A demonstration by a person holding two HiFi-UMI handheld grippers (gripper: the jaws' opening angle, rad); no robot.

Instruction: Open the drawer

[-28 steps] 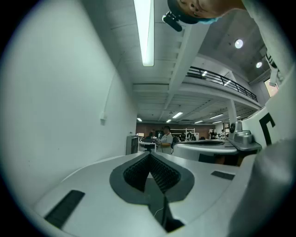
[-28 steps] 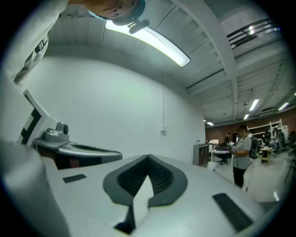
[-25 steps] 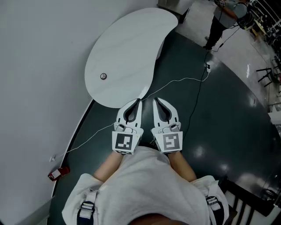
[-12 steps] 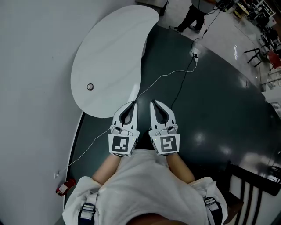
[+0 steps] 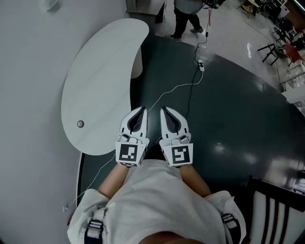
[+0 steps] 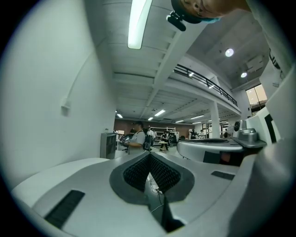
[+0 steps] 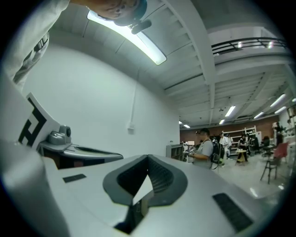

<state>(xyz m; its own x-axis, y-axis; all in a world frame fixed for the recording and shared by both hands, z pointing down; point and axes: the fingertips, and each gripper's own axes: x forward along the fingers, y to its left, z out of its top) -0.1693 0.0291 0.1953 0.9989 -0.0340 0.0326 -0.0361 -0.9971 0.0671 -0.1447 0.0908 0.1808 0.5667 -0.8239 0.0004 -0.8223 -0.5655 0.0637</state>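
Head view: both grippers are held level, side by side and close to the person's body, pointing away over the dark floor [image 5: 228,109]. The left gripper [image 5: 142,110] is clenched on nothing, its tips together. The right gripper [image 5: 163,110] is likewise clenched and empty, just beside the left but not touching it.

Left gripper view shows its ribbed pads [image 6: 138,170] meeting at the tip with only floor and a cable behind them. Right gripper view shows the same, its pads [image 7: 159,175] closed to a point.

No drawer can be made out. A white bean-shaped counter [image 5: 100,81] lies to the left of the left gripper, its near end almost level with the gripper's jaws. Its long axis runs away from the person along the wall [image 5: 28,95], and a small round fitting [image 5: 80,124] sits near its close end.

A grey cabinet [image 6: 108,146] stands by the wall past the counter's far end, well apart from both grippers and roughly where they point. Whether it has a drawer cannot be told.

A white cable [image 5: 176,88] trails across the floor ahead of the grippers. A person [image 5: 187,13] stands beyond it.
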